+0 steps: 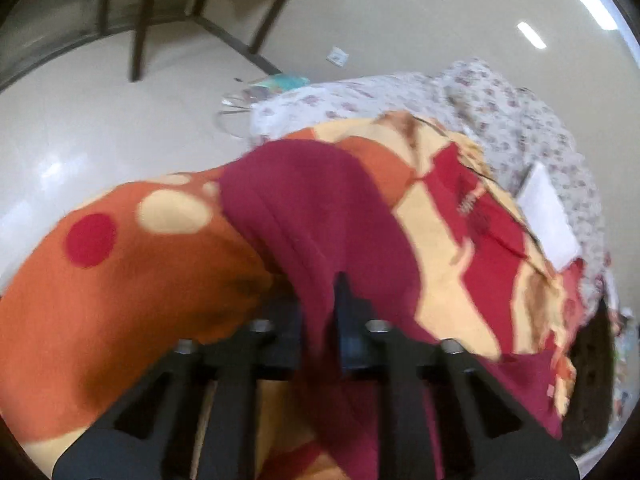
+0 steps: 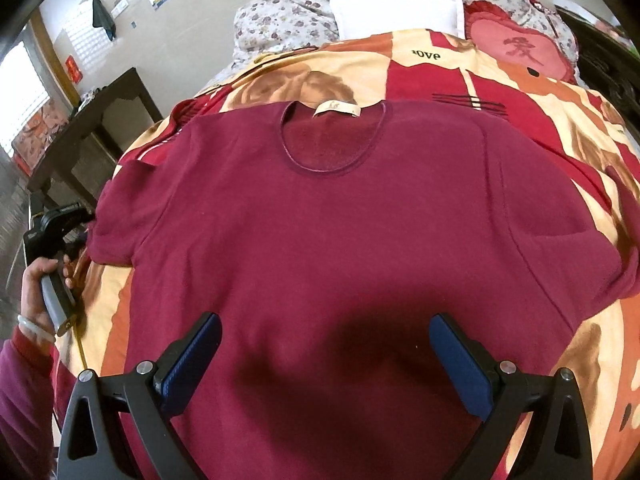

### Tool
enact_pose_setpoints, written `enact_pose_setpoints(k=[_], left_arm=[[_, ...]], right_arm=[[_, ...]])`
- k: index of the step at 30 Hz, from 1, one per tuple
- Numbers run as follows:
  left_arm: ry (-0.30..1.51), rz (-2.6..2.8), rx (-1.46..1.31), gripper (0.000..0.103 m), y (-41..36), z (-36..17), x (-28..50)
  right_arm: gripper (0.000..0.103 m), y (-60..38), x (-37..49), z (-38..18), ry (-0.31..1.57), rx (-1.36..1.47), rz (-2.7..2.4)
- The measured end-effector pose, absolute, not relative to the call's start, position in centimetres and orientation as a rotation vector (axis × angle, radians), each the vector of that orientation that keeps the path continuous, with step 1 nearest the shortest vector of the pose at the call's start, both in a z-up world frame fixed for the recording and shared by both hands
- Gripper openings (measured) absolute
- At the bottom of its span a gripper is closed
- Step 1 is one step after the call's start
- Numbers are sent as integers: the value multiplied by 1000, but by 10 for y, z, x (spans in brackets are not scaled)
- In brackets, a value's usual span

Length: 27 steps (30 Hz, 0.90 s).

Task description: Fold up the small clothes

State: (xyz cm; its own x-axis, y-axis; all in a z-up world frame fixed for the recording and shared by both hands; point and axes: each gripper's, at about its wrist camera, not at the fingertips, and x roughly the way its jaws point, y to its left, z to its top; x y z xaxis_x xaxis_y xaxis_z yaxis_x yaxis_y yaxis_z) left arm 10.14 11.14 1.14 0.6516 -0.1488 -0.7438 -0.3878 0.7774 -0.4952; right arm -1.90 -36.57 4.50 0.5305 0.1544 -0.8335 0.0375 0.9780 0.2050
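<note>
A maroon short-sleeved knit top (image 2: 328,216) lies flat on an orange, red and cream blanket (image 2: 560,112), neckline and label far from me. My right gripper (image 2: 325,354) hangs over its lower middle, jaws wide open and empty. My left gripper (image 1: 320,320) is shut on the top's left sleeve (image 1: 304,208), which drapes over and between its fingers. The left gripper also shows at the left edge of the right wrist view (image 2: 56,236), held in a hand beside the left sleeve.
A white folded cloth (image 2: 398,14) and a red heart cushion (image 2: 520,50) lie beyond the top on a floral quilt (image 2: 304,4). A dark table (image 2: 92,120) stands left of the bed. Pale tiled floor (image 1: 120,112) and chair legs lie past the bed's edge.
</note>
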Motion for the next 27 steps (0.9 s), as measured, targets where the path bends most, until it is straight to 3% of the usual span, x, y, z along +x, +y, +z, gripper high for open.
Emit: enact_pose_setpoints(k=[5, 11, 14, 20, 21, 22, 23, 24, 27], left_arm=[[755, 47, -608, 7, 82, 72, 82], [642, -283, -417, 7, -55, 156, 47], [658, -455, -315, 7, -133, 160, 29], [844, -632, -166, 8, -252, 93, 7], [877, -646, -152, 12, -260, 86, 6], [911, -655, -132, 21, -266, 78, 4], [931, -662, -121, 37, -267, 73, 1], [934, -670, -118, 44, -268, 75, -4], [927, -696, -123, 49, -245, 90, -19]], right_arm=[[103, -379, -22, 50, 986, 233, 62], [103, -416, -25, 64, 943, 290, 7], [103, -436, -33, 72, 917, 303, -31], [103, -478, -52, 76, 916, 321, -130], [103, -486, -56, 78, 914, 329, -147], [103, -493, -59, 79, 911, 335, -162], [103, -497, -60, 80, 909, 339, -169], [103, -501, -61, 81, 906, 343, -178], [103, -506, -60, 85, 895, 357, -177]])
